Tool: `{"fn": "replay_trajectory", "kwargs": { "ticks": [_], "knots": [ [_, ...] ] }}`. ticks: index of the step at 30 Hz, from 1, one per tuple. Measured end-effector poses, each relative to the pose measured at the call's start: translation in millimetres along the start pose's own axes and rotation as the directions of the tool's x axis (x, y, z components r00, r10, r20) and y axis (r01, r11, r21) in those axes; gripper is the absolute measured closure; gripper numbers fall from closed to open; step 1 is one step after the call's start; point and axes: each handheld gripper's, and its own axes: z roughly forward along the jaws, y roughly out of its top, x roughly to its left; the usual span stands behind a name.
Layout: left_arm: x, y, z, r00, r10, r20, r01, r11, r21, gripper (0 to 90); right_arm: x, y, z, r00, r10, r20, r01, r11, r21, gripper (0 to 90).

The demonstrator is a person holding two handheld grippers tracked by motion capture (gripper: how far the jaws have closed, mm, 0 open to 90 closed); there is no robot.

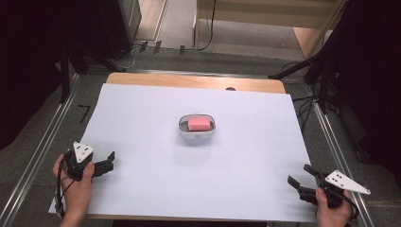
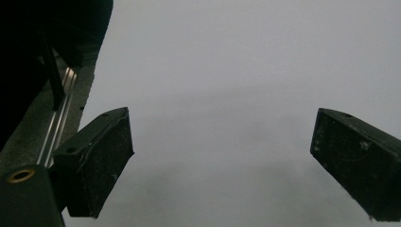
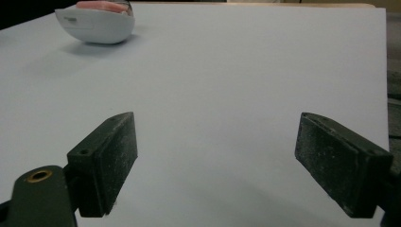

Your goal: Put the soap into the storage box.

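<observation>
Two hands are resting at the near edge of the counter (image 1: pixel 142 109) in the high view, the left gripper (image 1: pixel 108 161) at the near left corner and the right gripper (image 1: pixel 299 181) at the near right, both with fingers spread and holding nothing. A white bowl (image 1: pixel 197 134) is sitting mid-counter, well apart from both, carrying a pink block (image 1: pixel 199 124) that looks like a sponge, probably light and squashy, best pinched across its short sides. In the left gripper view, the fingers (image 2: pixel 99 161) are gaping over bare white sheet. In the right gripper view, the fingers (image 3: pixel 106 161) are likewise standing wide, with the bowl (image 3: pixel 94 26) lying far off to the left.
</observation>
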Motion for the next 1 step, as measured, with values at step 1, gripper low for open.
{"fn": "replay_trajectory", "kwargs": {
  "ticks": [1],
  "knots": [
    [-0.1, -0.1, -0.1, 1.0000, -0.001, 0.000, 0.001, 1.0000, -0.001, 7.1, 0.1, 0.2, 0.6, 1.0000, -0.005, 0.005, 0.005, 1.000, 0.007, 14.8]
  ]
}}
